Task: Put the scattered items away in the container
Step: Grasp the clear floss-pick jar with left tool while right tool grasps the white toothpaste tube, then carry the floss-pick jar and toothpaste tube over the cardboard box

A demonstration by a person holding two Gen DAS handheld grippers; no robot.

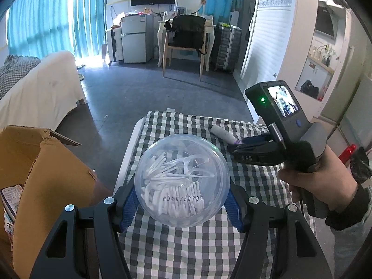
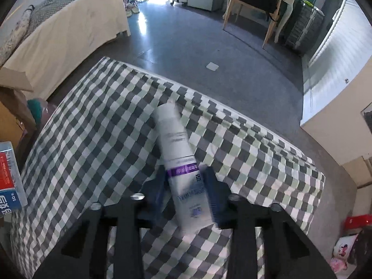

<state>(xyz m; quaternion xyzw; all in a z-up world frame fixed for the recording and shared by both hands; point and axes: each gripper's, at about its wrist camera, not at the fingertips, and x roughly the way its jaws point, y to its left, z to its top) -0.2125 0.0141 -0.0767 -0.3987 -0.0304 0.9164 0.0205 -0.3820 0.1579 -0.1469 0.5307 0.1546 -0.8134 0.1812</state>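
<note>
A clear round tub [image 1: 182, 176] full of white floss picks sits between the blue pads of my left gripper [image 1: 181, 209], which is shut on it above the checked tablecloth [image 1: 186, 251]. An open cardboard box [image 1: 46, 162] stands just left of the table. In the right wrist view my right gripper [image 2: 186, 181] is shut on the lower part of a white tube [image 2: 172, 134] with a purple band; the tube's far end lies on the cloth [image 2: 93, 127]. The left wrist view also shows that tube [image 1: 223, 133] and a hand [image 1: 309, 181] on the right gripper's handle.
A red and blue packet [image 2: 9, 174] shows at the table's left edge beside the box. A bed with a cream cover [image 1: 41, 88] stands to the left. A wooden chair [image 1: 186, 46] and a suitcase [image 1: 226, 46] are across the grey floor.
</note>
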